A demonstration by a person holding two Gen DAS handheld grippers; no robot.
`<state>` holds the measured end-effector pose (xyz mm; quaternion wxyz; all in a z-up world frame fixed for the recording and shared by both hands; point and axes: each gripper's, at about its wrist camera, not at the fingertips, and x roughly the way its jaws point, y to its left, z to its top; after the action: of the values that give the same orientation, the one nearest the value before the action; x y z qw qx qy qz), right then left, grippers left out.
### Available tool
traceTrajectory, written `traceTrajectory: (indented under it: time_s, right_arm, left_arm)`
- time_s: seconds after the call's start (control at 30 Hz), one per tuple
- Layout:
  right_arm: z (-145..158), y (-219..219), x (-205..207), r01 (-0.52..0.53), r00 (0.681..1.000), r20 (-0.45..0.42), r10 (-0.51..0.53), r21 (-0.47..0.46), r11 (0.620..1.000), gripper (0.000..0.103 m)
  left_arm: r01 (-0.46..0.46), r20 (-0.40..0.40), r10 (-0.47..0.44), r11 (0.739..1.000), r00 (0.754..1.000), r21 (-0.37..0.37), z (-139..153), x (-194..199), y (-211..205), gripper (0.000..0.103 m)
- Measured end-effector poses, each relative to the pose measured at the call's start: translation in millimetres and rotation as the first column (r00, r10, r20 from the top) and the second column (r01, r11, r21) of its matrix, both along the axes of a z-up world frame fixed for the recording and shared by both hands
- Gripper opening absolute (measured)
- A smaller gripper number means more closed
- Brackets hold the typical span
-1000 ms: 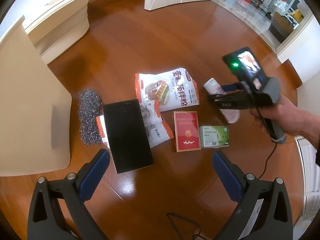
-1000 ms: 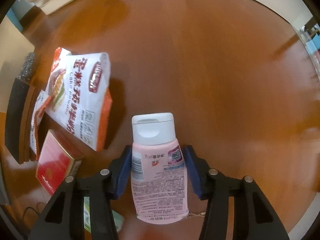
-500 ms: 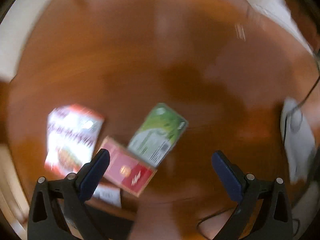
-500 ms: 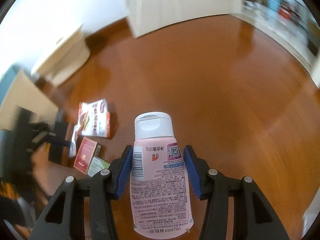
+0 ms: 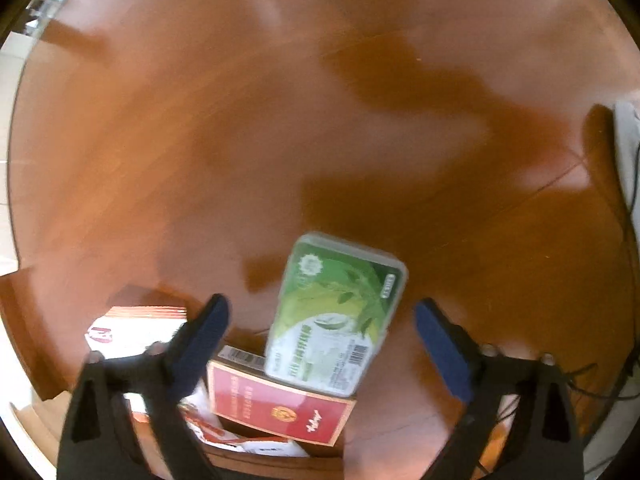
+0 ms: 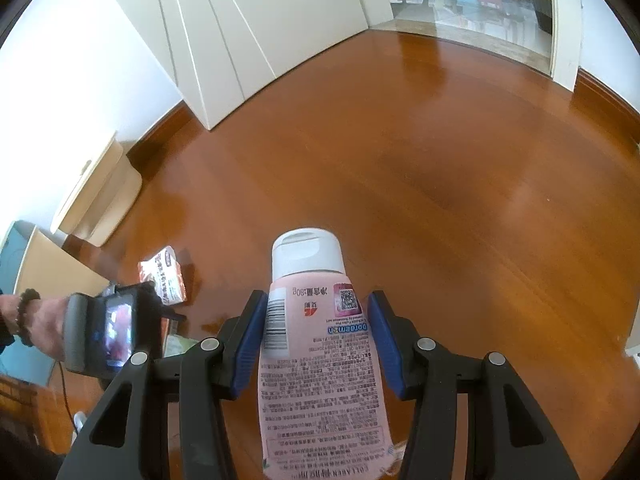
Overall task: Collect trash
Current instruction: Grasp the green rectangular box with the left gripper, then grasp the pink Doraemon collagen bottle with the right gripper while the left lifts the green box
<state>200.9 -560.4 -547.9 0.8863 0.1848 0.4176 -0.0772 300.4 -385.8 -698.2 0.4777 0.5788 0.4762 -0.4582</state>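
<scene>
A green flat box [image 5: 334, 322] lies on the wooden floor [image 5: 320, 120], partly over a red box [image 5: 276, 408]. My left gripper [image 5: 322, 320] points straight down over the green box, which sits between the blue pads; the jaws are closing and stand apart from the box. A white and orange snack bag [image 5: 124, 332] lies at the lower left. In the right wrist view my right gripper [image 6: 316, 324] is shut on a pink tube with a white cap [image 6: 316, 344], held above the floor. A hand holds the left gripper's body [image 6: 112, 328] at the left of that view.
A beige lidded bin [image 6: 96, 196] stands by the white wall at the left. White folding doors [image 6: 248, 36] are behind. The snack bag [image 6: 166, 276] lies near the bin. A cable [image 5: 624, 240] runs along the right edge in the left wrist view.
My left gripper rolled, dropped toward the floor and came over the green box, with its jaws narrowing. My right gripper rose and tilted up with the pink tube still in it.
</scene>
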Motion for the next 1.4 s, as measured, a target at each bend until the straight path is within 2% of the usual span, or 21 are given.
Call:
traceTrajectory:
  time_s: [0.07, 0.1, 0.17, 0.23, 0.3, 0.43, 0.53, 0.57, 0.63, 0.67, 0.7, 0.73, 0.83, 0.97, 1.03, 1.1, 1.13, 1.2, 1.27, 1.33, 1.4]
  right_arm:
    - [1.4, 3.4, -0.6, -0.012, 1.000, 0.004, 0.012, 0.001, 1.000, 0.047]
    - [2.3, 4.5, -0.1, -0.021, 1.000, 0.004, 0.021, 0.004, 1.000, 0.028]
    - [3.3, 8.9, 2.8, -0.035, 0.999, 0.003, 0.035, -0.003, 0.999, 0.018]
    - [-1.3, 14.0, 9.2, -0.062, 0.998, -0.017, 0.062, -0.020, 0.998, 0.000]
    - [-8.9, 16.6, 14.1, -0.086, 0.995, -0.050, 0.085, -0.020, 0.996, 0.000]
    - [-12.3, 14.1, 13.3, -0.108, 0.991, -0.078, 0.104, -0.038, 0.993, 0.001]
    - [-15.6, 16.1, 13.9, -0.176, 0.978, -0.133, 0.159, -0.128, 0.976, 0.003]
    - [-18.5, 17.6, 14.4, -0.220, 0.968, -0.160, 0.195, -0.157, 0.963, 0.011]
    - [-25.9, 19.0, 14.8, -0.297, 0.943, -0.211, 0.257, -0.187, 0.936, 0.045]
    - [-31.8, 21.2, 14.5, -0.339, 0.926, -0.245, 0.286, -0.210, 0.917, 0.072]
    - [-36.0, 23.8, 14.9, -0.374, 0.913, -0.262, 0.314, -0.223, 0.900, 0.083]
    - [-41.4, 27.7, 15.7, -0.418, 0.893, -0.284, 0.350, -0.231, 0.878, 0.084]
    - [-70.8, 45.0, 29.0, -0.588, 0.778, -0.421, 0.466, -0.228, 0.776, 0.085]
    - [-100.6, 54.4, 47.0, -0.721, 0.662, -0.563, 0.495, -0.298, 0.625, 0.085]
    - [-113.6, 51.8, 53.4, -0.752, 0.623, -0.609, 0.491, -0.292, 0.591, 0.084]
    - [-129.0, 44.7, 55.9, -0.772, 0.572, -0.651, 0.500, -0.221, 0.596, 0.065]
    - [-135.9, 41.7, 55.1, -0.774, 0.554, -0.668, 0.498, -0.193, 0.602, 0.061]
    - [-138.9, 35.9, 51.4, -0.768, 0.566, -0.640, 0.520, -0.180, 0.615, 0.057]
    - [-140.2, 31.1, 52.3, -0.747, 0.581, -0.622, 0.524, -0.152, 0.647, 0.056]
    - [-141.1, 30.7, 50.3, -0.746, 0.584, -0.624, 0.519, -0.159, 0.647, 0.054]
    - [-138.4, 31.9, 45.8, -0.727, 0.608, -0.614, 0.503, -0.177, 0.663, 0.053]
  left_arm:
    - [-0.006, 0.008, 0.006, 1.000, 1.000, 0.003, -2.5, -1.7, 1.5, 0.073]
    - [-0.006, 0.002, 0.006, 1.000, 1.000, 0.003, -2.6, -0.7, 4.5, 0.072]
    - [-0.009, -0.021, 0.009, 1.000, 1.000, -0.012, -1.4, -1.5, 3.3, 0.069]
    - [-0.017, -0.036, 0.016, 1.000, 0.999, -0.022, 3.2, 0.8, 3.2, 0.064]
    - [-0.026, -0.042, 0.025, 0.999, 0.999, -0.029, 6.2, 2.9, 3.5, 0.057]
    - [-0.023, -0.048, 0.021, 0.998, 0.999, -0.054, 8.4, -0.8, 17.2, 0.056]
    - [-0.038, -0.066, 0.034, 0.997, 0.997, -0.065, 8.8, 0.2, 23.0, 0.055]
    - [-0.045, -0.073, 0.039, 0.997, 0.997, -0.070, 10.8, 1.1, 26.2, 0.051]
    - [-0.070, -0.071, 0.062, 0.992, 0.996, -0.107, 18.6, 6.8, 32.9, 0.052]
    - [-0.098, -0.080, 0.089, 0.987, 0.993, -0.125, 23.1, 9.9, 33.8, 0.051]
    - [-0.124, -0.093, 0.112, 0.983, 0.989, -0.138, 27.5, 12.6, 35.5, 0.051]
    - [-0.145, -0.101, 0.131, 0.978, 0.986, -0.151, 31.7, 14.0, 37.0, 0.051]
    - [-0.211, -0.136, 0.187, 0.959, 0.973, -0.188, 45.9, 16.5, 44.2, 0.052]
    - [-0.302, -0.181, 0.265, 0.928, 0.947, -0.218, 56.6, 24.8, 57.1, 0.052]
    - [-0.354, -0.209, 0.310, 0.907, 0.927, -0.228, 61.6, 31.6, 64.5, 0.052]
    - [-0.386, -0.222, 0.337, 0.891, 0.915, -0.239, 67.4, 36.4, 71.4, 0.052]
    - [-0.394, -0.225, 0.344, 0.886, 0.912, -0.244, 70.2, 38.6, 73.7, 0.052]
    - [-0.418, -0.239, 0.362, 0.871, 0.901, -0.257, 77.7, 44.2, 80.6, 0.052]
    - [-0.445, -0.249, 0.384, 0.854, 0.889, -0.270, 85.7, 56.6, 90.2, 0.052]
    - [-0.466, -0.256, 0.403, 0.838, 0.879, -0.282, 96.1, 64.1, 95.1, 0.052]
    - [-0.485, -0.264, 0.418, 0.823, 0.870, -0.295, 107.8, 65.0, 99.7, 0.052]
